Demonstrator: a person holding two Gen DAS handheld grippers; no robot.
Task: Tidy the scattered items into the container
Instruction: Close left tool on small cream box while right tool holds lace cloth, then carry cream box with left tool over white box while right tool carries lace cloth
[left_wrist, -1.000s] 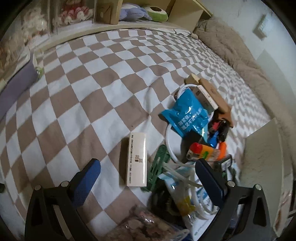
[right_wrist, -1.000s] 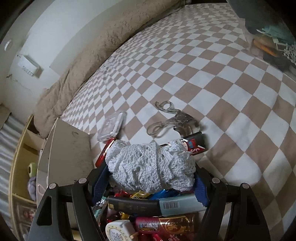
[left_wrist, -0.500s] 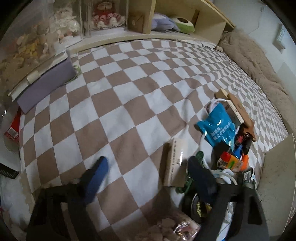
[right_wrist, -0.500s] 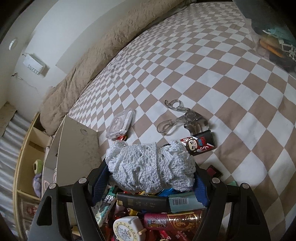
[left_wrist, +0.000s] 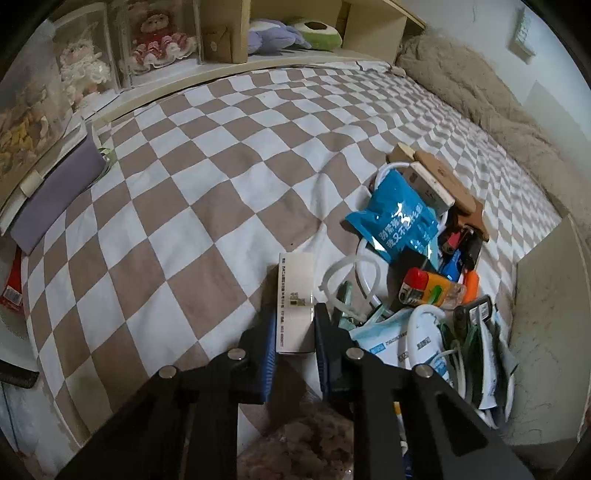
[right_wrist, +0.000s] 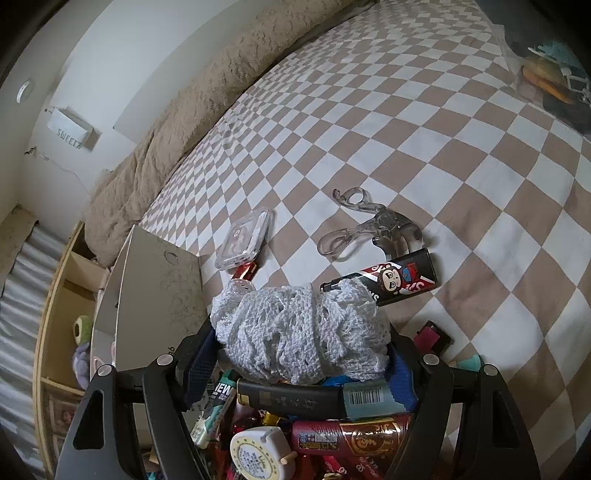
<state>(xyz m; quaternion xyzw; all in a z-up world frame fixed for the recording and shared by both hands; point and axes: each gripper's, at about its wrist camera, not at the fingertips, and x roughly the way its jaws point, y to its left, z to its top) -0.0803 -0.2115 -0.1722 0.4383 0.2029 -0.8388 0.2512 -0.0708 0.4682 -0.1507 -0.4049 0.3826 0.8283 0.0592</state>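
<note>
My left gripper (left_wrist: 295, 332) is shut on a long cream box (left_wrist: 296, 291) that lies on the checkered bedspread beside a heap of items: a blue pouch (left_wrist: 397, 218), an orange bottle (left_wrist: 432, 290), white tubing (left_wrist: 364, 275). My right gripper (right_wrist: 301, 343) is shut on a white crocheted bundle (right_wrist: 301, 332), held over a heap of packets and a red can (right_wrist: 351, 435). The beige cardboard container (right_wrist: 159, 291) stands to its left; it also shows at the right edge of the left wrist view (left_wrist: 543, 295).
On the bedspread lie a clear plastic clip (right_wrist: 365, 225), a black-and-red lighter (right_wrist: 391, 280) and a clear case (right_wrist: 245, 238). A brown blanket (right_wrist: 221, 85) lines the wall. A shelf with dolls (left_wrist: 155, 40) and a purple pad (left_wrist: 55, 195) border the bed.
My left gripper has closed from wide open onto the cream box. My right gripper has lifted slightly with the bundle, showing more of the heap below.
</note>
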